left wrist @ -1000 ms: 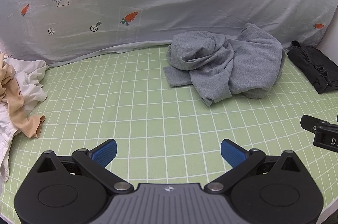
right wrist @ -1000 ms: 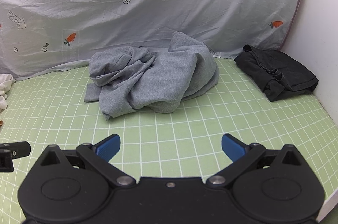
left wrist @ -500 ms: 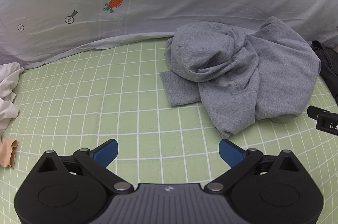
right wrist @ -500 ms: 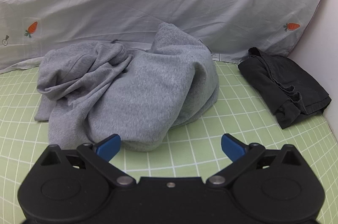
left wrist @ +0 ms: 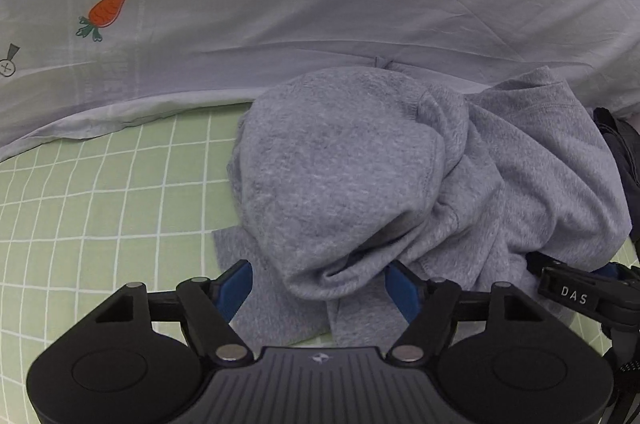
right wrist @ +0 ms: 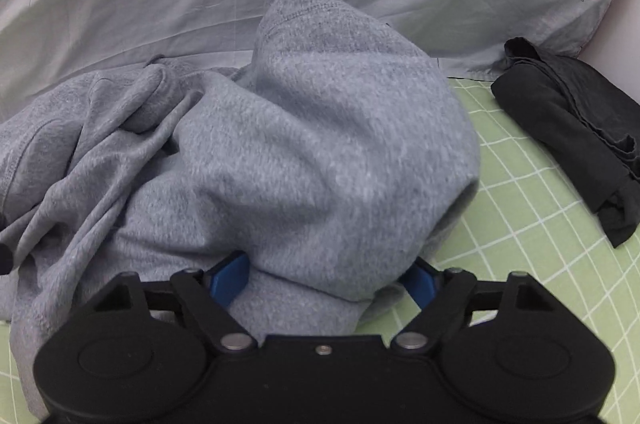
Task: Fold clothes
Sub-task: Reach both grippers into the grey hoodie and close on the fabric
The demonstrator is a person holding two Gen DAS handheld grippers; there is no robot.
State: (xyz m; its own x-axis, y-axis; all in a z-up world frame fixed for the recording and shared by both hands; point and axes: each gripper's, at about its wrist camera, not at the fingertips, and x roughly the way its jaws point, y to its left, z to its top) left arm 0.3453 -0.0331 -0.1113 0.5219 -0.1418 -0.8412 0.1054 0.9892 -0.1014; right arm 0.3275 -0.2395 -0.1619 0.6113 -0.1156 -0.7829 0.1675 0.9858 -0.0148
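Left gripper [left wrist: 320, 282]: jaws spread wide, straddling a drooping fold of the grey sweatshirt [left wrist: 400, 176]; nothing pinched.
Right gripper [right wrist: 326, 276]: jaws equally wide, blue pads [right wrist: 228, 278] against the garment's near bulge.
Lettering: "DAS" in white on the right gripper's finger, at 3 o'clock in the left view.
Grey sweatshirt: crumpled heap on the green grid mat [left wrist: 80, 208], 12 o'clock.
Black garment [right wrist: 572, 128]: 2 o'clock, apart.
Backdrop sheet [left wrist: 280, 4]: carrot print [left wrist: 106, 10], farthest.
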